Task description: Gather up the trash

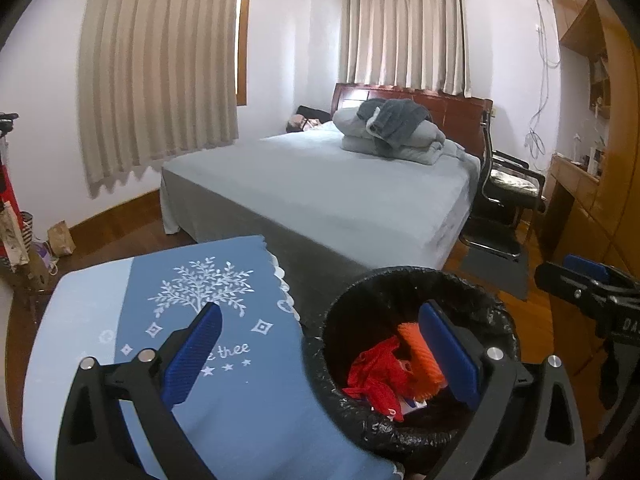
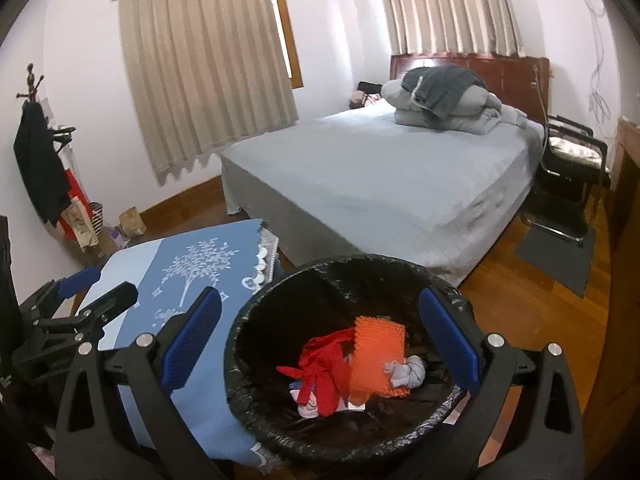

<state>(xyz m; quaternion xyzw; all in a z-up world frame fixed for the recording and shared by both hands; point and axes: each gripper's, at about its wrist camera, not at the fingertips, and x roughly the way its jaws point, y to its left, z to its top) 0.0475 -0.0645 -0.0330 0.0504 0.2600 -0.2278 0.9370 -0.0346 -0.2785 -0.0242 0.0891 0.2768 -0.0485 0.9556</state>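
The trash bin (image 2: 344,360), lined with a black plastic bag, stands on the wooden floor (image 2: 532,320) just beside the counter (image 2: 132,264). Inside it lie an orange mesh piece (image 2: 376,356), a red strip of cloth or ribbon (image 2: 320,372), a small grey-white wad (image 2: 408,374) and some paler scraps beneath (too small to identify). The orange mesh piece rests on top of the red strip.

The right gripper (image 2: 320,344) hangs above the bin opening. Its blue-padded fingers (image 2: 192,344) are spread wide and hold nothing; one finger sits over the counter edge, the other over the far rim of the bin.

The left gripper (image 1: 320,352) is positioned over the counter edge and the bin rim. Its fingers (image 1: 192,356) are likewise spread wide and empty.

The counter carries a blue cloth (image 1: 200,360) with a white tree print and a scalloped white edge.

Beyond it stands a bed (image 1: 340,184) with folded grey bedding (image 1: 396,132), a black chair (image 1: 504,196) at its side, and beige curtains (image 1: 160,68) on the wall.
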